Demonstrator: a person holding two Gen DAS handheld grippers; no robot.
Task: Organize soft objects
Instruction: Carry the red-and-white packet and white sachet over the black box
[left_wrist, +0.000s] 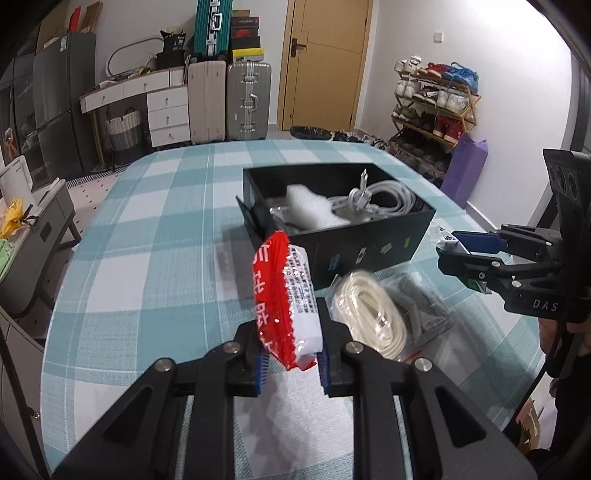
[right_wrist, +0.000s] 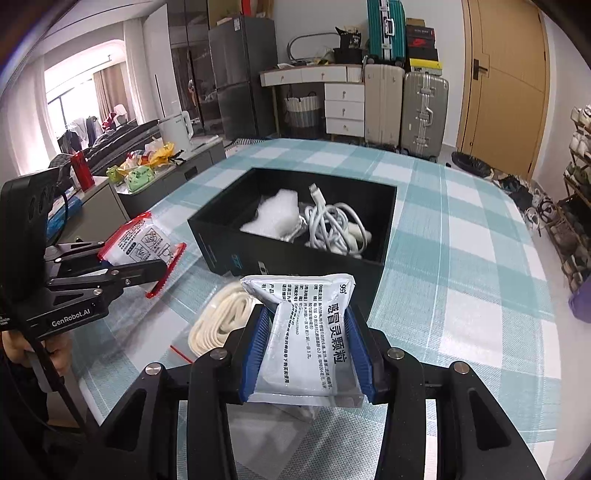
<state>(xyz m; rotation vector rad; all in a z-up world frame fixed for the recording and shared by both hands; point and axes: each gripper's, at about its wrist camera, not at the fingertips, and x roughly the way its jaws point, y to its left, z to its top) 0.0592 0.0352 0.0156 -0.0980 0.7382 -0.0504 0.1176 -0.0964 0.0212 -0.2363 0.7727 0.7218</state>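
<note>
My left gripper (left_wrist: 291, 363) is shut on a red and white packet (left_wrist: 286, 302) and holds it above the table, short of the black box (left_wrist: 369, 243). The same packet shows in the right wrist view (right_wrist: 142, 243). My right gripper (right_wrist: 308, 360) is shut on a silver sachet (right_wrist: 310, 332) with black print, held above a bagged coil of cream rope (right_wrist: 218, 325), which also shows in the left wrist view (left_wrist: 373, 314). The black box (right_wrist: 229, 236) holds white cables (right_wrist: 332, 225) and a white fluffy wad (right_wrist: 273, 216).
The table has a teal and white checked cloth (left_wrist: 147, 240). A clear bag of grey items (left_wrist: 417, 306) lies beside the rope. Suitcases, a drawer unit and a shoe rack (left_wrist: 432, 107) stand beyond the table. A side cabinet (right_wrist: 155, 184) stands left.
</note>
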